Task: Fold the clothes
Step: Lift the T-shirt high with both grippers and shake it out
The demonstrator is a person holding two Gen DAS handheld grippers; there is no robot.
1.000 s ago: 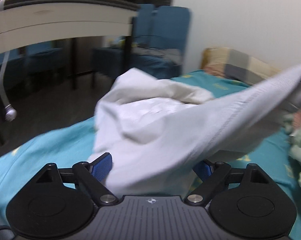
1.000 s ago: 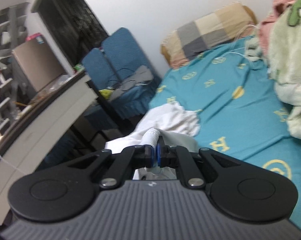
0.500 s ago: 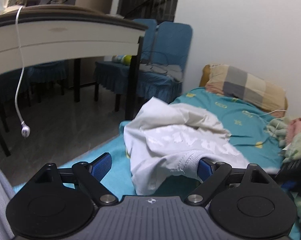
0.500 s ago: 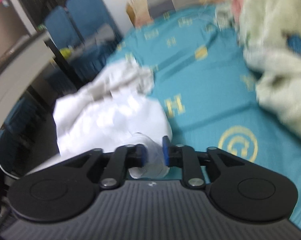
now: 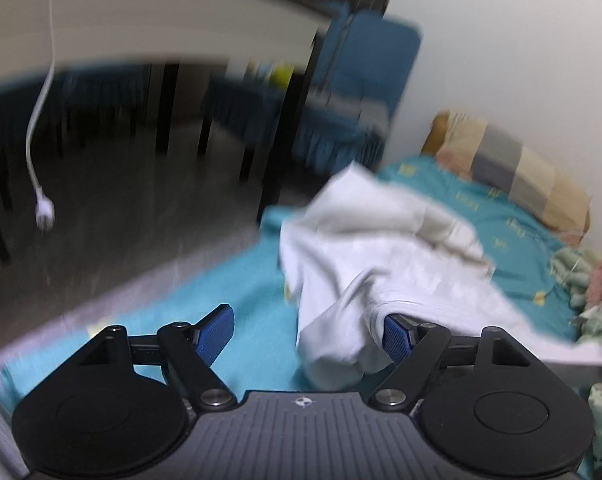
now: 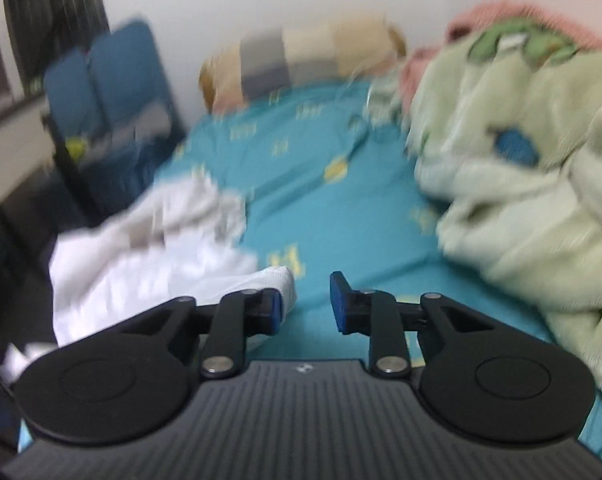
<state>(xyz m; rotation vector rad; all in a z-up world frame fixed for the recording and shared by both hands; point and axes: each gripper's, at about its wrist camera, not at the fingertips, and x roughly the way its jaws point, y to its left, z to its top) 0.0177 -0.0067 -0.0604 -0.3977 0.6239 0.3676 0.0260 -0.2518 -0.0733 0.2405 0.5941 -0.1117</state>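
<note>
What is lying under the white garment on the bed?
The white garment lies crumpled on the teal bedsheet, near the bed's edge. Only sheet shows around it; whatever its folds cover cannot be seen.

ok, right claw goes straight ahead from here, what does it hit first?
Probably bare teal patterned bedsheet: the open right claw has nothing between its fingers. The crumpled white cotton garment lies left of that line. Blur leaves depth unclear.

white garments: one (image 5: pixel 381 272)
checked pillows: one (image 5: pixel 513 168)
blue chairs: two (image 6: pixel 113 76)
grippers: two (image 5: pixel 309 330) (image 6: pixel 305 306)
hanging plugs: one (image 5: pixel 44 214)
</note>
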